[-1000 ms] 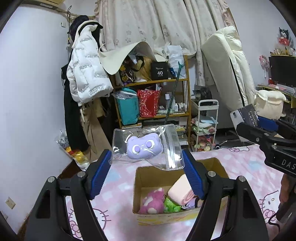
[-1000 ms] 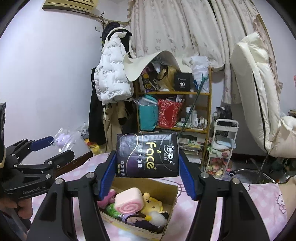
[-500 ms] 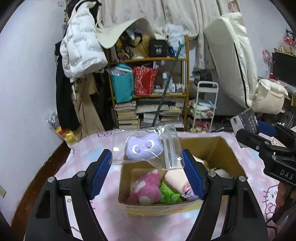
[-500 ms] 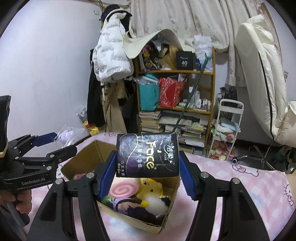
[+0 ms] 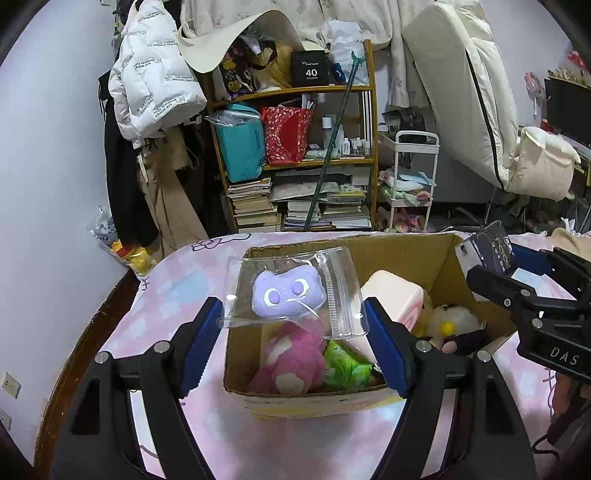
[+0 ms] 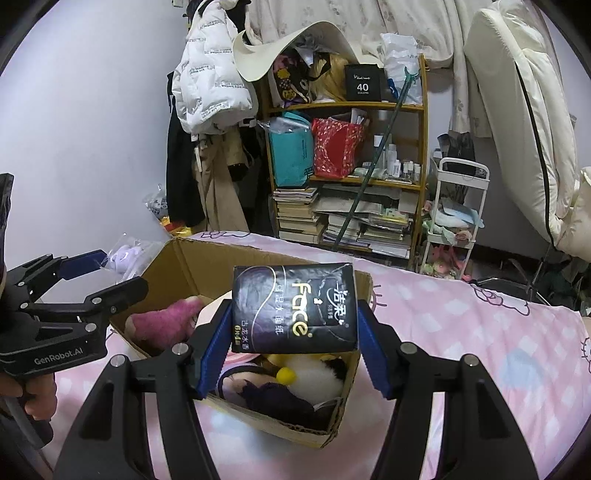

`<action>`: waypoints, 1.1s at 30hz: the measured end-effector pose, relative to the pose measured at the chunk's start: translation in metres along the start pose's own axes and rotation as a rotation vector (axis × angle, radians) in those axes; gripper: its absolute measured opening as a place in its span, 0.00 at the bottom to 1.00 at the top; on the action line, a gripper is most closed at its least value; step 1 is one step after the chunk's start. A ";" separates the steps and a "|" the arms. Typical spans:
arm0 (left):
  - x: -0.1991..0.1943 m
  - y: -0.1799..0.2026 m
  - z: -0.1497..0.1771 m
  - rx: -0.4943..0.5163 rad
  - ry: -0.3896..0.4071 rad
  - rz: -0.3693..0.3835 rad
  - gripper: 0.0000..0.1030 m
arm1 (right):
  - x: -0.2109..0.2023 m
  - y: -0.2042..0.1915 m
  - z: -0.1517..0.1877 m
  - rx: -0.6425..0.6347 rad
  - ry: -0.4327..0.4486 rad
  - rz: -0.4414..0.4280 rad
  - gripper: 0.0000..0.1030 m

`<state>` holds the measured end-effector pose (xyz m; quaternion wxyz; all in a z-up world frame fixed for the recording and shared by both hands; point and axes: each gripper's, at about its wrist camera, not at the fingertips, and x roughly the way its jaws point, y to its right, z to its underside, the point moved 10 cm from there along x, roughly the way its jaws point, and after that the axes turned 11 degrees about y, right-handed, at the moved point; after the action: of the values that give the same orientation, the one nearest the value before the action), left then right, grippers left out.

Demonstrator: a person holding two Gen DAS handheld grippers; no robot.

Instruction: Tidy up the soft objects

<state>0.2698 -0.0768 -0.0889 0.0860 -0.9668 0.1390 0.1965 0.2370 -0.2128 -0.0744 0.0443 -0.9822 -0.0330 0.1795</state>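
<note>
Ahead of you: pale wall [image 5: 48, 155] left, cluttered wooden shelf [image 5: 295, 155] far centre, curtains [image 6: 369, 22] above, white trolley [image 5: 410, 181] right.

Even indoor light, sharp focus, fisheye bending, dark corners.

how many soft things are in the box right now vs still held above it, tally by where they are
In the cardboard box: 4 visible (pink plush, green soft item, pink roll cushion, white and dark plush); more may be hidden beneath
Held by left hand-held gripper: 1 (bagged purple toy)
Held by right hand-held gripper: 1 (tissue pack)
Total: 6
</note>
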 end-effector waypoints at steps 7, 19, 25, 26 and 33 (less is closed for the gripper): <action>-0.004 -0.003 0.002 -0.028 -0.004 -0.010 0.78 | -0.003 -0.006 0.004 -0.020 -0.007 -0.028 0.66; -0.042 -0.010 -0.007 -0.059 0.035 -0.036 0.96 | -0.021 -0.008 -0.005 -0.015 0.042 0.003 1.00; -0.078 -0.021 -0.021 -0.047 0.080 -0.071 0.97 | -0.045 -0.011 -0.022 -0.020 0.071 0.025 1.00; -0.085 -0.024 -0.024 -0.057 0.088 -0.075 0.99 | -0.049 -0.011 -0.025 -0.022 0.076 0.026 1.00; -0.131 -0.042 -0.033 -0.111 0.135 -0.103 0.99 | -0.092 -0.020 -0.046 -0.037 0.125 0.019 1.00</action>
<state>0.1781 -0.0138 -0.0014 0.0328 -0.9870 0.0834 0.1337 0.1666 -0.2040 0.0023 0.0265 -0.9925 -0.0240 0.1173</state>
